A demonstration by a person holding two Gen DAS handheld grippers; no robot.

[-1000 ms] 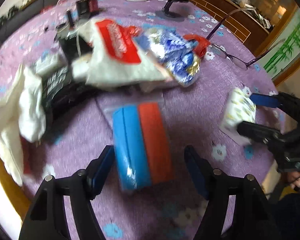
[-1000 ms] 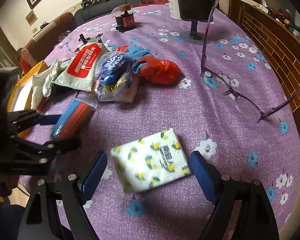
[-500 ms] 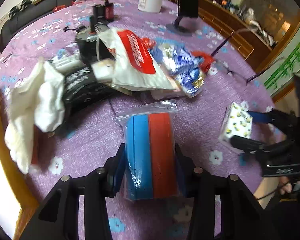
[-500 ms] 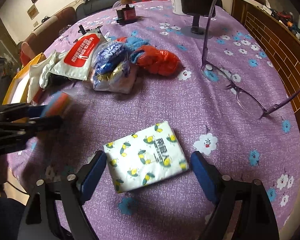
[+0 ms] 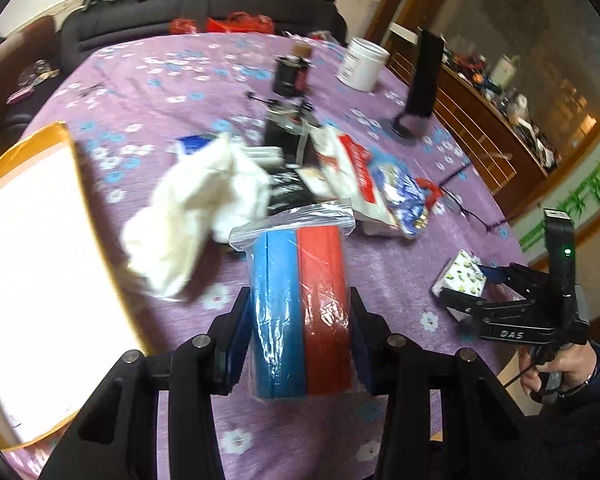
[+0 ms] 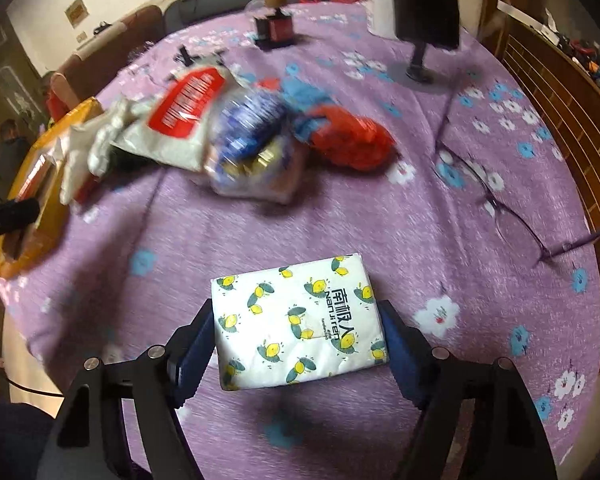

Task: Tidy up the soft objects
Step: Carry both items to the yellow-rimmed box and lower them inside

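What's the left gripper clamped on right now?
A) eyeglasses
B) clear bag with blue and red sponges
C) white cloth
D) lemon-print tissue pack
B: in the left wrist view the left gripper has both pads pressed on the clear bag with blue and red sponges, held up off the purple tablecloth; the lemon-print tissue pack sits between the right gripper's fingers instead.

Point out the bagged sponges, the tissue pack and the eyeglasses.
bagged sponges [image 5: 300,312]: left wrist view, on the blue-red seam.
tissue pack [image 6: 300,320]: right wrist view, middle of its printed top.
eyeglasses [image 6: 470,172]: right wrist view, on a lens.
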